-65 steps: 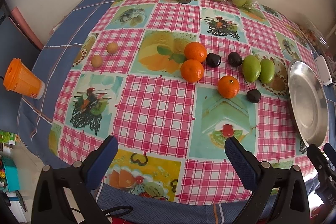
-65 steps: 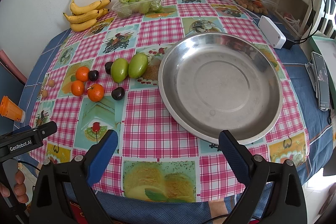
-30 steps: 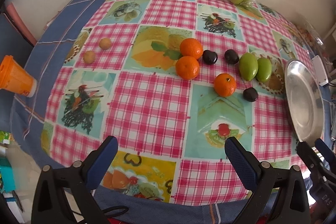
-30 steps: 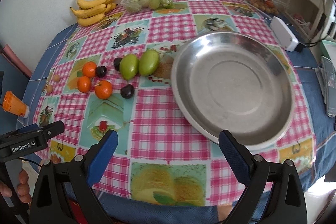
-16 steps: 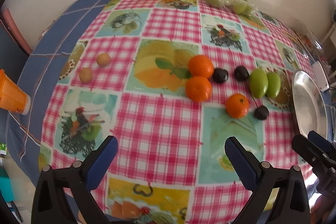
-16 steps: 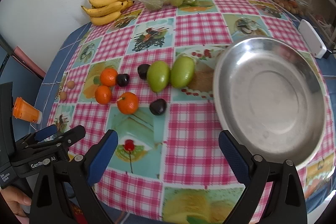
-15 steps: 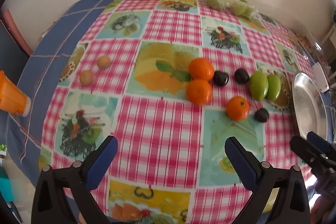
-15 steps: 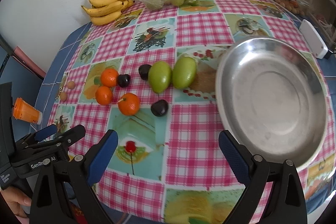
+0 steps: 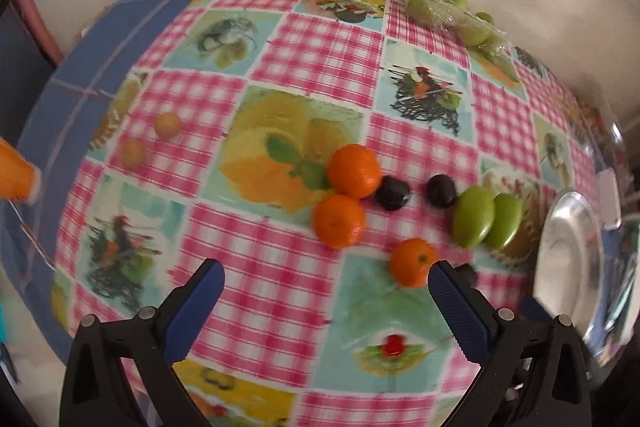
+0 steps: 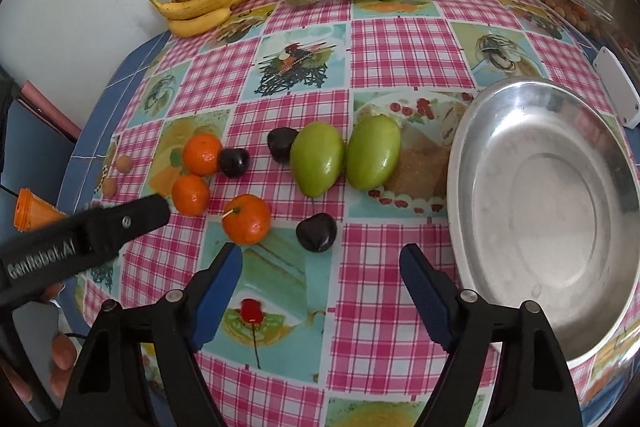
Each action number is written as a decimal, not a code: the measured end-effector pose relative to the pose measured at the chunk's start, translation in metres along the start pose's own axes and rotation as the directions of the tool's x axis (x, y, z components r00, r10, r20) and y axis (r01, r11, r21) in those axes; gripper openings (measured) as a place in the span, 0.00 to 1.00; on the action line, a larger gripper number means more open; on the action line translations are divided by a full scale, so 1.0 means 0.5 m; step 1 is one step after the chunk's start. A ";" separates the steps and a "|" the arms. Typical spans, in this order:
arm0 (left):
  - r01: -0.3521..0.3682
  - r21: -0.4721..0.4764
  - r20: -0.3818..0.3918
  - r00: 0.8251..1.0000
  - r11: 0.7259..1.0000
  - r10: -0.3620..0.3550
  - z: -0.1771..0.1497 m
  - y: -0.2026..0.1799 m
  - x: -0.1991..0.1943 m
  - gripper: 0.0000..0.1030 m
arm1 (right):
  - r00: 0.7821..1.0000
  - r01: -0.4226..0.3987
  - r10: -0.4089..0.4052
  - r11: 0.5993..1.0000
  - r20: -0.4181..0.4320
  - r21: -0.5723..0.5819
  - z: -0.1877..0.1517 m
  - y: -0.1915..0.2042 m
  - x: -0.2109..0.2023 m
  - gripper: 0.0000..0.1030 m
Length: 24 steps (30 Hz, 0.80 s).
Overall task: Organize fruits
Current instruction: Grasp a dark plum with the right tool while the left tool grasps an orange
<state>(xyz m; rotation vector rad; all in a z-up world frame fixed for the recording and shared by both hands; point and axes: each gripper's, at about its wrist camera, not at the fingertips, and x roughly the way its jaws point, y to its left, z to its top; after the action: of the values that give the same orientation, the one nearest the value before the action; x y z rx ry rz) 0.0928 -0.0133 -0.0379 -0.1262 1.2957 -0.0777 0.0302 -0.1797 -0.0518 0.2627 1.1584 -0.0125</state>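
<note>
Right wrist: metal dish (image 10: 500, 131) bare inside

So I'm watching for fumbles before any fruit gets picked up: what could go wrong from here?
The right gripper, jaws just closing on nothing, sits near the dark plum; a nudge could roll it off toward the nearest orange. The left gripper crowds the same cluster, so the two could collide. The steel plate is empty.
</note>
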 end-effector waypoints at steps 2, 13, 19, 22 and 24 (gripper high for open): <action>0.001 -0.019 -0.018 1.000 1.000 -0.001 0.000 -0.008 0.014 0.99 | 1.000 0.001 -0.001 1.000 -0.004 0.006 0.007 -0.006 0.005 0.69; -0.029 -0.060 -0.008 1.000 0.998 0.028 0.033 0.012 0.065 0.85 | 0.996 0.017 -0.017 1.000 -0.088 0.003 0.024 -0.011 0.064 0.51; -0.035 -0.040 -0.027 0.999 0.999 0.034 0.040 -0.004 0.095 0.66 | 0.994 0.015 -0.016 1.000 -0.105 -0.008 0.023 -0.009 0.083 0.49; -0.031 -0.025 -0.024 0.999 0.999 0.030 0.039 -0.013 0.100 0.47 | 0.994 0.011 -0.012 1.000 -0.112 -0.016 0.022 -0.007 0.082 0.42; -0.019 -0.028 -0.023 1.000 0.999 0.018 0.041 -0.014 0.102 0.40 | 0.994 0.002 -0.004 1.000 -0.111 -0.022 0.023 -0.004 0.080 0.36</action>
<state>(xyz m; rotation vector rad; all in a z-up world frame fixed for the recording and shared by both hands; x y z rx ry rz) 0.1264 -0.0258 -0.0804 -0.1377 1.3211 -0.0450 0.0565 -0.1790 -0.0844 0.2446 1.2691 0.0121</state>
